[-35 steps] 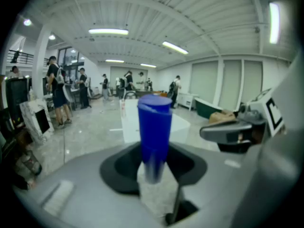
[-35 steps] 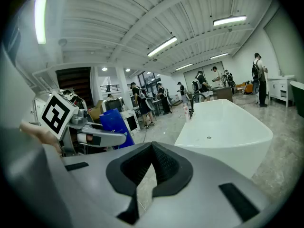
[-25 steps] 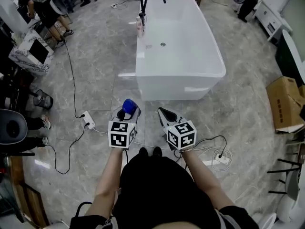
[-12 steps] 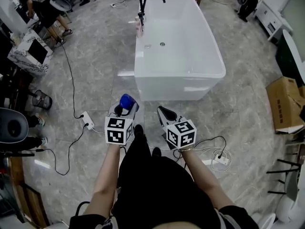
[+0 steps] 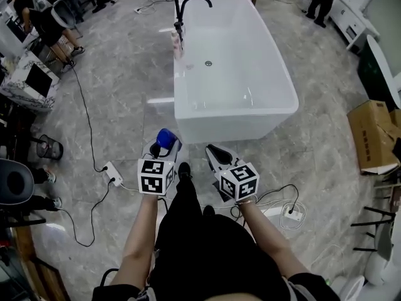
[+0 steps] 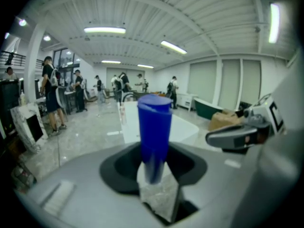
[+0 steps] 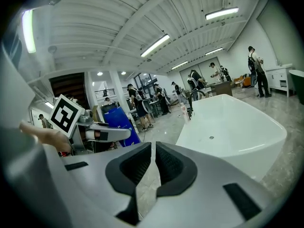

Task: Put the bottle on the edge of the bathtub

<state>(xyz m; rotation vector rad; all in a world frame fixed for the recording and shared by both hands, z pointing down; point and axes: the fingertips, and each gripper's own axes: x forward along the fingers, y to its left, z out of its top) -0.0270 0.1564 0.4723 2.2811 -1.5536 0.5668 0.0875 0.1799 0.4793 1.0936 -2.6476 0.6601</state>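
A blue bottle (image 5: 165,138) stands upright between the jaws of my left gripper (image 5: 164,145), which is shut on it. In the left gripper view the bottle (image 6: 154,132) fills the middle, with the jaws of the left gripper (image 6: 153,167) around its lower part. My right gripper (image 5: 213,152) hangs beside it with its jaws together and nothing in them; the right gripper view shows the right gripper (image 7: 153,161) with only a thin slit. The white bathtub (image 5: 233,123) stands on the floor just ahead of both grippers, and its near end (image 7: 237,127) fills the right of the right gripper view.
A black faucet (image 5: 185,10) and a pink bottle (image 5: 177,42) are at the tub's far left rim. A power strip (image 5: 113,171) with cables lies on the floor left, another (image 5: 293,211) to the right. Cardboard boxes (image 5: 373,133) are right; people stand far left.
Both grippers have moved forward toward the bathtub, whose near end now lies closer. The blue bottle stays in the left gripper. A foot has stepped forward between the grippers.
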